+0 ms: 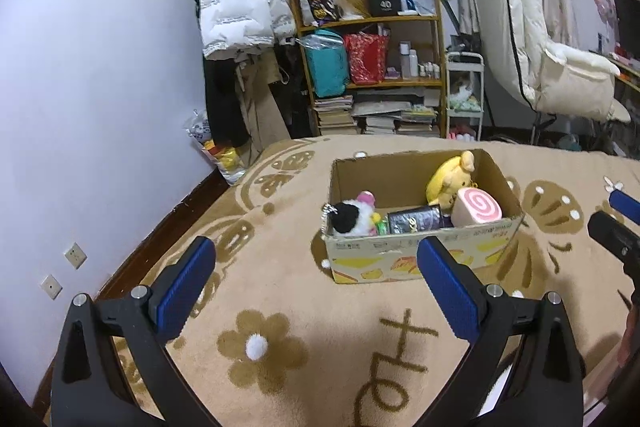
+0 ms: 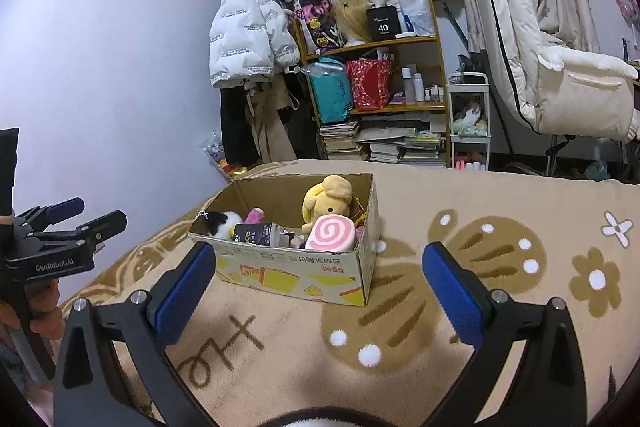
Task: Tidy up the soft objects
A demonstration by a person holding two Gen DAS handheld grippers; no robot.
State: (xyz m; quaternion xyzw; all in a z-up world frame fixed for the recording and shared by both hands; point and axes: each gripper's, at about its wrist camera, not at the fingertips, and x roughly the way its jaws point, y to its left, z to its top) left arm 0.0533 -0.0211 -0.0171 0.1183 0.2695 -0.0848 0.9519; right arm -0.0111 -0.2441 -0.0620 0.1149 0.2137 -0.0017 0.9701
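Note:
A cardboard box stands on a tan blanket. Inside it lie a yellow plush, a pink swirl-roll cushion, a black-and-white plush, a pink plush and a dark packet. My left gripper hovers open, short of the box, holding nothing. My right gripper is also open and empty, near the box's front. In the right wrist view the left gripper shows at the left edge, held by a hand.
The patterned blanket covers a bed against a white wall. Beyond it stand a cluttered wooden shelf, stacked books, hanging coats, a white cart and a cream recliner.

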